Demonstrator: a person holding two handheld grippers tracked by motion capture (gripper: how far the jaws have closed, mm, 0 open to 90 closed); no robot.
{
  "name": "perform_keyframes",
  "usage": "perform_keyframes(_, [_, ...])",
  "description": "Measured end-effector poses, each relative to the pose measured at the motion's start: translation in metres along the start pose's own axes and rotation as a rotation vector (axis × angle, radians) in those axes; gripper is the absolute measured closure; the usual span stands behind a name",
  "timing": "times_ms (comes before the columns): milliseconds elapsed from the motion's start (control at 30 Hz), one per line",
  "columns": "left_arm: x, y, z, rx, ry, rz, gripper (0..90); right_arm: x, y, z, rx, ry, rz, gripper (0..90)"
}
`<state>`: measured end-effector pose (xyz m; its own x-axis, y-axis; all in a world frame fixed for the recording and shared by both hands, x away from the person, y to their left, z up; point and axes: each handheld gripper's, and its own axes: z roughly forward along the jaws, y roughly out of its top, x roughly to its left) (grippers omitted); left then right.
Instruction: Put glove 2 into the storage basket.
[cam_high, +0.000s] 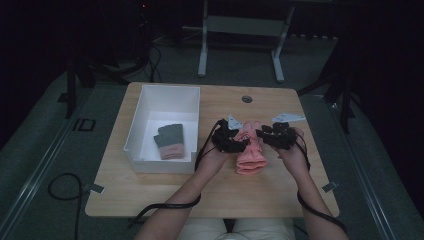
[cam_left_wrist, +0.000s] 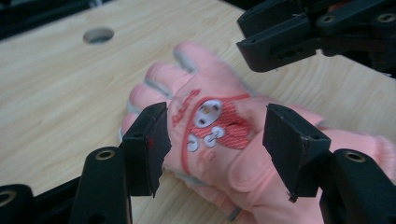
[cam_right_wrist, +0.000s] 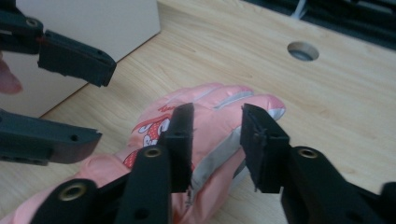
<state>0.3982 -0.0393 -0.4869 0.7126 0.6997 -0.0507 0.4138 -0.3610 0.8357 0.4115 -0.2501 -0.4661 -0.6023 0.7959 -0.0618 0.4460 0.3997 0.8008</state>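
A pink glove (cam_high: 250, 155) with a red cartoon patch lies flat on the wooden table (cam_high: 165, 190), fingers pointing away from the person. My left gripper (cam_high: 243, 142) hangs over the glove's left side. In the left gripper view its jaws stand apart on either side of the patch (cam_left_wrist: 210, 121), and the pads do not press on it. My right gripper (cam_high: 260, 134) comes in from the right. In the right gripper view its jaws straddle the glove's grey-striped edge (cam_right_wrist: 219, 154) with a gap between them. The two grippers face each other closely over the glove.
A white open box (cam_high: 150, 100) stands to the left of the glove and holds a grey and pink glove (cam_high: 169, 141). A round hole (cam_high: 247, 99) sits in the table's far edge. Cables trail from both grippers off the table's near edge.
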Motion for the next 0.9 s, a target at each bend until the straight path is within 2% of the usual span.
perform_keyframes(100, [0.004, -0.002, 0.006, 0.024, 0.006, -0.021, 37.1, -0.001, -0.001, 0.006, 0.006, -0.004, 0.021, 57.9])
perform_keyframes(167, [0.008, -0.005, 0.012, 0.056, 0.006, -0.05, 33.5, -0.001, -0.004, 0.012, 0.025, -0.005, 0.04, 54.0])
perform_keyframes(200, [0.012, -0.009, 0.018, 0.089, 0.01, -0.079, 29.8, -0.003, -0.008, 0.019, 0.052, -0.007, 0.048, 51.5])
perform_keyframes(233, [0.012, -0.009, 0.018, 0.089, 0.01, -0.079, 29.6, -0.003, -0.008, 0.019, 0.052, -0.007, 0.048, 51.5])
perform_keyframes(300, [0.015, -0.013, 0.025, 0.118, 0.017, -0.1, 29.6, -0.004, -0.014, 0.026, 0.087, -0.002, 0.056, 48.9])
perform_keyframes(367, [0.019, -0.017, 0.032, 0.146, 0.004, -0.136, 29.6, -0.006, -0.02, 0.029, 0.097, 0.006, 0.069, 48.2])
perform_keyframes(400, [0.019, -0.021, 0.038, 0.172, 0.014, -0.155, 30.8, -0.007, -0.025, 0.033, 0.116, 0.02, 0.086, 46.6])
perform_keyframes(433, [0.019, -0.021, 0.038, 0.172, 0.014, -0.155, 31.5, -0.007, -0.025, 0.033, 0.116, 0.02, 0.086, 46.6])
perform_keyframes(467, [0.019, -0.023, 0.042, 0.189, 0.003, -0.162, 32.5, -0.006, -0.029, 0.038, 0.155, 0.031, 0.092, 44.2])
perform_keyframes(533, [0.02, -0.028, 0.05, 0.214, -0.012, -0.195, 32.5, -0.007, -0.03, 0.04, 0.174, 0.036, 0.099, 44.1])
perform_keyframes(600, [0.023, -0.031, 0.056, 0.222, -0.042, -0.236, 33.7, -0.009, -0.034, 0.047, 0.215, 0.056, 0.142, 44.6])
perform_keyframes(633, [0.024, -0.032, 0.059, 0.227, -0.053, -0.247, 33.7, -0.009, -0.034, 0.047, 0.215, 0.056, 0.142, 44.6])
perform_keyframes(667, [0.026, -0.033, 0.061, 0.23, -0.081, -0.267, 39.2, -0.011, -0.035, 0.049, 0.232, 0.089, 0.182, 52.2])
perform_keyframes(700, [0.028, -0.034, 0.062, 0.235, -0.106, -0.283, 39.2, -0.011, -0.035, 0.049, 0.232, 0.089, 0.182, 52.2])
perform_keyframes(733, [0.029, -0.034, 0.064, 0.238, -0.13, -0.297, 46.0, -0.009, -0.035, 0.05, 0.236, 0.096, 0.183, 59.1])
perform_keyframes(767, [0.031, -0.034, 0.065, 0.24, -0.153, -0.311, 46.0, -0.009, -0.035, 0.05, 0.236, 0.096, 0.183, 59.1])
perform_keyframes(833, [0.031, -0.033, 0.064, 0.243, -0.173, -0.313, 55.2, -0.005, -0.034, 0.049, 0.237, 0.08, 0.164, 63.6])
perform_keyframes(867, [0.031, -0.032, 0.063, 0.242, -0.176, -0.316, 66.7, -0.001, -0.033, 0.049, 0.236, 0.064, 0.155, 66.5])
perform_keyframes(900, [0.031, -0.031, 0.063, 0.245, -0.176, -0.315, 66.7, -0.001, -0.033, 0.049, 0.236, 0.064, 0.155, 66.5])
